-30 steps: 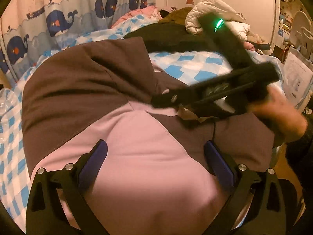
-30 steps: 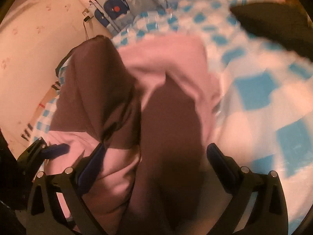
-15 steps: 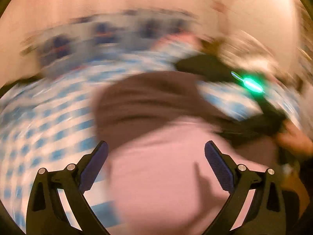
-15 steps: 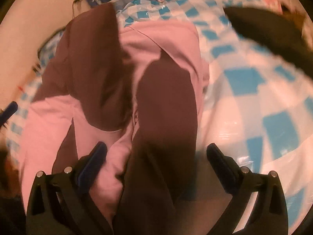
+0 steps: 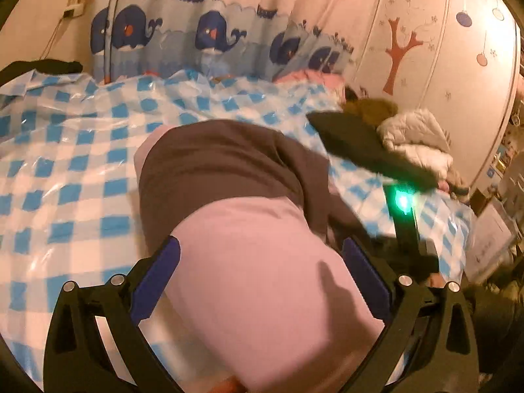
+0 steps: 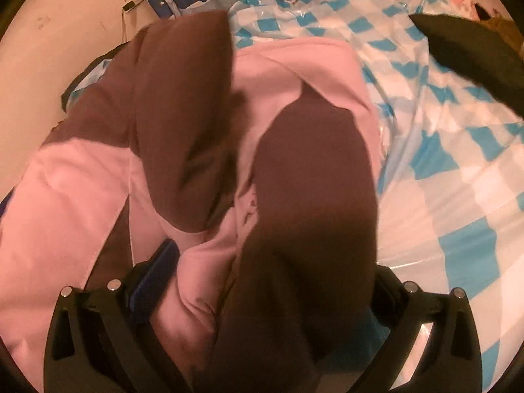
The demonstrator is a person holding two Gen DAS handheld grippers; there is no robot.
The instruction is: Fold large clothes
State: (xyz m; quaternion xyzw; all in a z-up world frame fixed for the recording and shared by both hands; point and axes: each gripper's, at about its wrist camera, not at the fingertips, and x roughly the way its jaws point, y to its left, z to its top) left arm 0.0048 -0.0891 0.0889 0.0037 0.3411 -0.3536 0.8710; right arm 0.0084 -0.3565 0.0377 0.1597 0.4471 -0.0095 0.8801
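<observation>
Both tools, left (image 5: 258, 281) and right (image 6: 262, 281), shifted, wide-spread, empty, over garment (image 5: 249, 262).

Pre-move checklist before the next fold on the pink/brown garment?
1. Left gripper open: ok, jaws spread over the pink panel.
2. Right gripper open: ok, cloth bunched between its fingers.
3. Garment flat: not ok, brown sleeves rumpled near the middle.
4. Garment fully on the checkered sheet: cannot tell, near hem out of frame.
5. Fold area free: ok, dark garment and white jacket lie apart.
6. Grippers apart: ok.
</observation>
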